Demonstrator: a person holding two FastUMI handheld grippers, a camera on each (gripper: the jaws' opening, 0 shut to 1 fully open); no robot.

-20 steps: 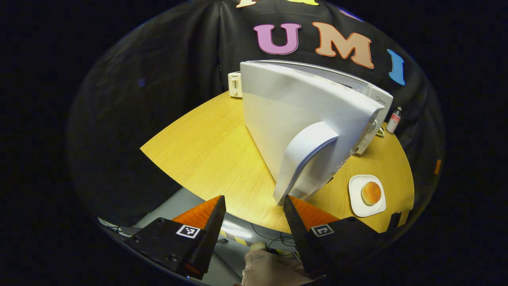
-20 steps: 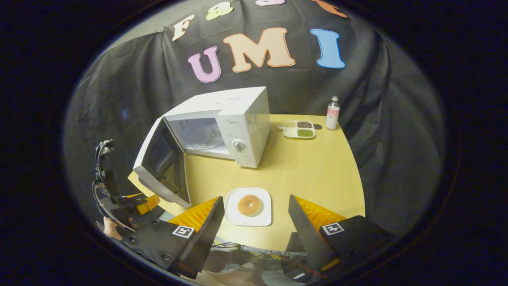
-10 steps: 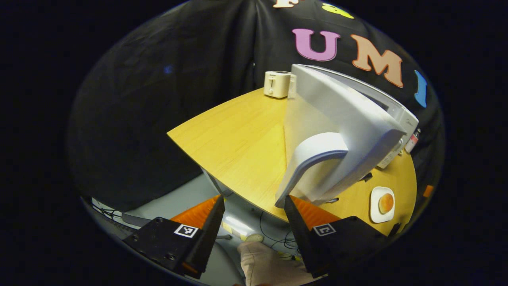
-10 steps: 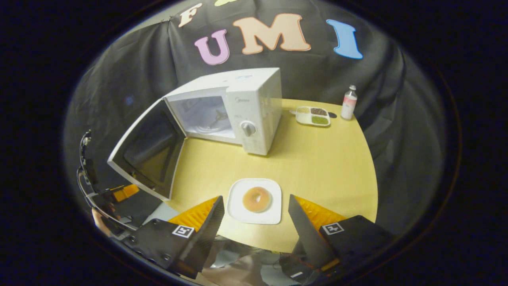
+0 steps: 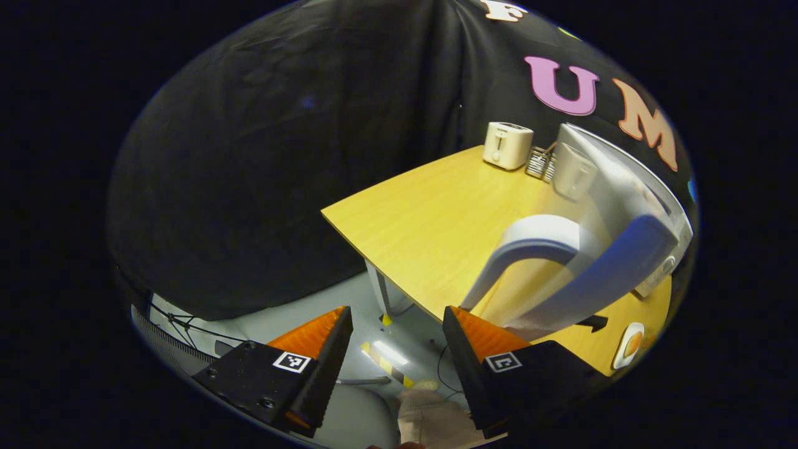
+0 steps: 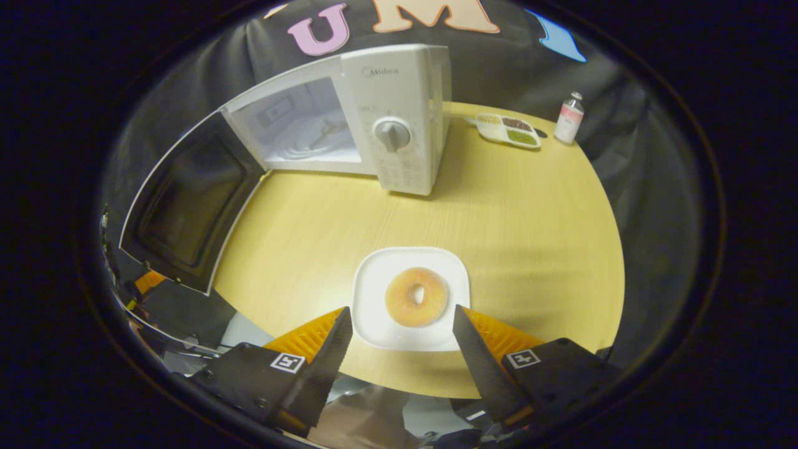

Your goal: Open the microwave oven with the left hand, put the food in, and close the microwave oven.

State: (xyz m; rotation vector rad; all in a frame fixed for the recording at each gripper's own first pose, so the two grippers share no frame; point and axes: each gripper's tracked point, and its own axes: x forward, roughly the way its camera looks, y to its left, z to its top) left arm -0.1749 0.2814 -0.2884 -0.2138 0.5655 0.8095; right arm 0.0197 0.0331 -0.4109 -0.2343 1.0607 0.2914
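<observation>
Right gripper view had my right gripper (image 6: 399,340) spread wide just above the near table edge, its two fingers flanking the near rim of the white plate (image 6: 374,312) without touching it. The doughnut (image 6: 416,297) lay in the middle of that plate. Beyond it ran a broad stretch of bare table (image 6: 517,224), free on the way to the microwave (image 6: 399,112). Its door (image 6: 187,206) stood swung far out past the table's left edge, the cavity open. Farther back sat a divided dish (image 6: 508,128) and a small bottle (image 6: 569,110).

In the left gripper view, my left gripper (image 5: 394,346) was also wide, holding nothing, hanging over the floor off the table's corner, just short of the door handle (image 5: 523,249). A toaster (image 5: 508,144) stood at the far edge.
</observation>
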